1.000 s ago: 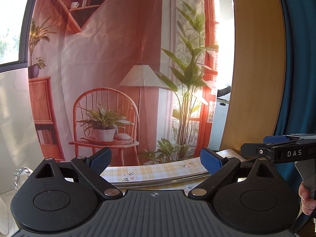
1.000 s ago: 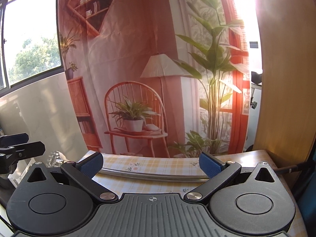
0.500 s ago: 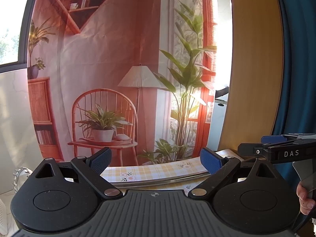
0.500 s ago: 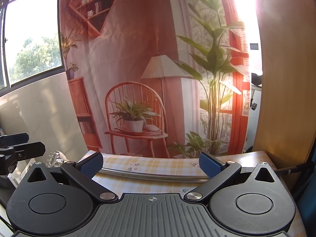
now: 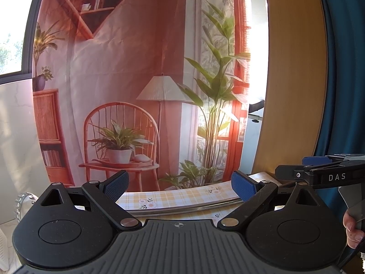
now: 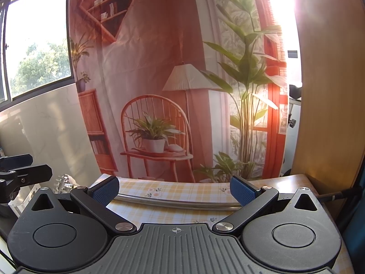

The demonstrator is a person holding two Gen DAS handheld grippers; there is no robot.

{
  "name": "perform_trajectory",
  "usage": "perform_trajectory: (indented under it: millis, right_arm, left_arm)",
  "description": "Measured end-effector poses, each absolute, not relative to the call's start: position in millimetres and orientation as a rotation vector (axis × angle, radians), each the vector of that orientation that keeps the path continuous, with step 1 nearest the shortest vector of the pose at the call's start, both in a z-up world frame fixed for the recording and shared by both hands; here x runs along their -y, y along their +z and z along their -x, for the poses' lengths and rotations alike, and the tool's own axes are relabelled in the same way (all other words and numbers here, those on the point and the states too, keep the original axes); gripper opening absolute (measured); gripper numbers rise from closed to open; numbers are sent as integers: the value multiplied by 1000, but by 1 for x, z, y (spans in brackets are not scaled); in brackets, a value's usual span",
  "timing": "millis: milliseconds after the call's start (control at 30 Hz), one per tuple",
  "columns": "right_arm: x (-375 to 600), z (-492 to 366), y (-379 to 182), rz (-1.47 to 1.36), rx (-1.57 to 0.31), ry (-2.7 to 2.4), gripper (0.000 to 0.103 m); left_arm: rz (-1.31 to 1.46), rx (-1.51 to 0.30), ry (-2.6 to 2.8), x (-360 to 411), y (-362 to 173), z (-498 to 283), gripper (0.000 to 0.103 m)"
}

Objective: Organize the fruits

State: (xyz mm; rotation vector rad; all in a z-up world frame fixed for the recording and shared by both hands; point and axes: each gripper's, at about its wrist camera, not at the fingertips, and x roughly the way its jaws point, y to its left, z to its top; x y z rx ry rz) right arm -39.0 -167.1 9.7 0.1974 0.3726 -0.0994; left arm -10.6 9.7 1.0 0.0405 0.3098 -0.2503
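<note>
Both grippers raised, jaws apart and empty, no fruit in sight.

The left gripper point(image 5: 180, 186) and right gripper point(image 6: 174, 190) each hold their blue fingers point(image 5: 116, 185) wide apart with nothing between them; compared with a second ago almost nothing has shifted, only a slight drift of the left view, so I judge the sorting not yet begun. Beyond lie the checked tablecloth point(image 6: 182, 189) and a metal rim point(image 6: 173, 203); the fruit is out of view. The right gripper, seen from the left view, reads "DAS" point(image 5: 337, 177).
</note>
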Motion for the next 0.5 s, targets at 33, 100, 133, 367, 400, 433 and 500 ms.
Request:
perform_trajectory:
  millis: [33,100,133,367,400,433,500]
  right_arm:
    - [167,39,9,-198,-373,-99,103]
    - [167,39,10,-198,-375,-100,103]
    - [167,40,10,-198,-376,-100,103]
    - [166,41,11,-197,-377,-101,103]
    - [166,41,11,-197,-377,-101,103]
    - [166,41,11,-197,-376,-101,103]
    - [166,41,11,-196,-376,-102,103]
  left_arm:
    - [-39,-311,-249,-10,2,10,98]
    - [-38,-311,-247,-10,1,10,98]
    - [-37,-312,-246,-10,1,10,98]
    - [-31,-320,-245,-11,2,10,98]
    - [-32,-320,-244,-11,2,11,98]
    - [-31,-321,-243,-12,2,10,98]
    - [-30,-323,-237,-11,2,10,99]
